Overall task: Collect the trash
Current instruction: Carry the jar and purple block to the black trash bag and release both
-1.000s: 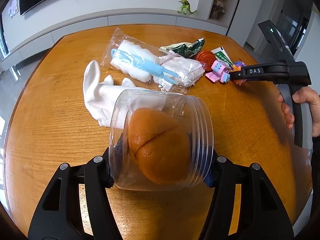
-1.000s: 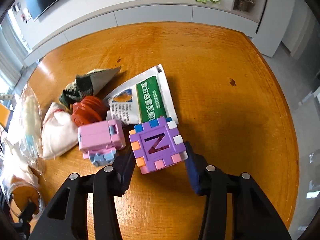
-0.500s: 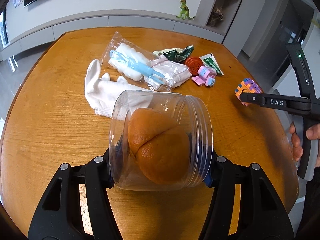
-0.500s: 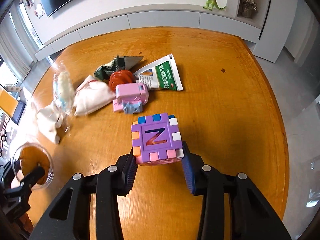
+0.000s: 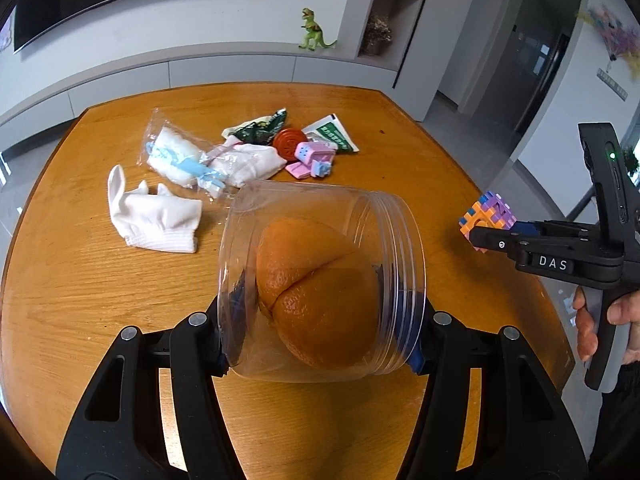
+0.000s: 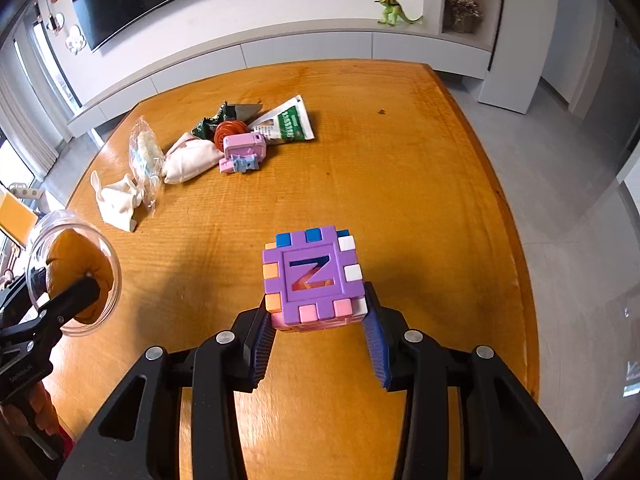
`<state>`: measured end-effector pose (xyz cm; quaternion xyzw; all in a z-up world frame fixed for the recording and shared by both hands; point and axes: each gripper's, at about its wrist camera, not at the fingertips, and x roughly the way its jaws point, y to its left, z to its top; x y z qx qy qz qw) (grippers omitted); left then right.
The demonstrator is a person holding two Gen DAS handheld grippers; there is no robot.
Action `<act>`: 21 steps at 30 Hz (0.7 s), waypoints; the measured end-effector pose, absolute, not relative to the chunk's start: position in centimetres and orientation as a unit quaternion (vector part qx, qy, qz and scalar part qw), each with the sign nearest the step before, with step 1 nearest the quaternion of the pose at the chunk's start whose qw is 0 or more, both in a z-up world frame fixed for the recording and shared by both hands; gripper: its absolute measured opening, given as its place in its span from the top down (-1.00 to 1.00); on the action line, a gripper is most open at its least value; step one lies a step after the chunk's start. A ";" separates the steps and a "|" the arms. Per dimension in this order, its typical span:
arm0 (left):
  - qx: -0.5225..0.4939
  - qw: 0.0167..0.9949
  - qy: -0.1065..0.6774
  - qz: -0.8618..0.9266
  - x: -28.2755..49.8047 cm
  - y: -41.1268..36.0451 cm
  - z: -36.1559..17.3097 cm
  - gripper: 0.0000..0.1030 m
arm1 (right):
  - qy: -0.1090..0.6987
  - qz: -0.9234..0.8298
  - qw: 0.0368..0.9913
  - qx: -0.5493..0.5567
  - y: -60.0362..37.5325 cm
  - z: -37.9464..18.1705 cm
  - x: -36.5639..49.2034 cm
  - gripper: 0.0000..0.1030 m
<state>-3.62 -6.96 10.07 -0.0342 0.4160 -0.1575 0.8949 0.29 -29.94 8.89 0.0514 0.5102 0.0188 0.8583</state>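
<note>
Above the near half of the round wooden tabletop (image 5: 100, 300), left gripper (image 5: 320, 320) clamped on a clear plastic wide-mouth jar (image 5: 316, 280) lying sideways between its jaws, orange peel (image 5: 316, 292) inside; jar clear of the wood. Right gripper (image 6: 318, 332) closed on a purple interlocking foam letter cube (image 6: 314, 276), held off the surface toward the right edge; grip sits low on the cube's sides.

Handling, judged: jar light, thin-walled, slick, likely to flex or roll in the pads; best taken across the body below the threaded neck, as now. Cube light, slightly springy, panels may pop apart if squeezed hard; flat opposite faces are the hold.

Left on the tabletop toward the far edge: white sock (image 5: 156, 216); clear bag of white items (image 5: 176, 156); white cloth pouch (image 6: 188, 162); dark green crumpled wrapper (image 5: 260, 128); green-and-white sachet (image 6: 286, 124); red ridged disc (image 5: 287, 142); pink toy block (image 6: 244, 152). Wrapper and sachet look the likeliest trash; thin, limp, pinch at a raised edge.
</note>
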 end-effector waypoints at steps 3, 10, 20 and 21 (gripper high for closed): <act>-0.027 0.893 0.415 -0.172 -4.4 -8.6 10.4 -0.16 | 0.506 0.013 0.861 0.059 -30.9 9.3 -1.8 0.18; -0.006 0.885 0.413 -0.215 -6.4 -13.3 10.7 -0.16 | 0.498 -0.012 0.864 0.077 -33.6 9.7 -7.2 0.18; 0.040 0.865 0.413 -0.284 -10.5 -21.4 10.6 -0.16 | 0.484 -0.071 0.864 0.123 -39.3 9.6 -15.9 0.18; 0.046 0.862 0.413 -0.291 -11.0 -22.3 10.6 -0.16 | 0.482 -0.076 0.863 0.127 -39.8 9.5 -16.8 0.18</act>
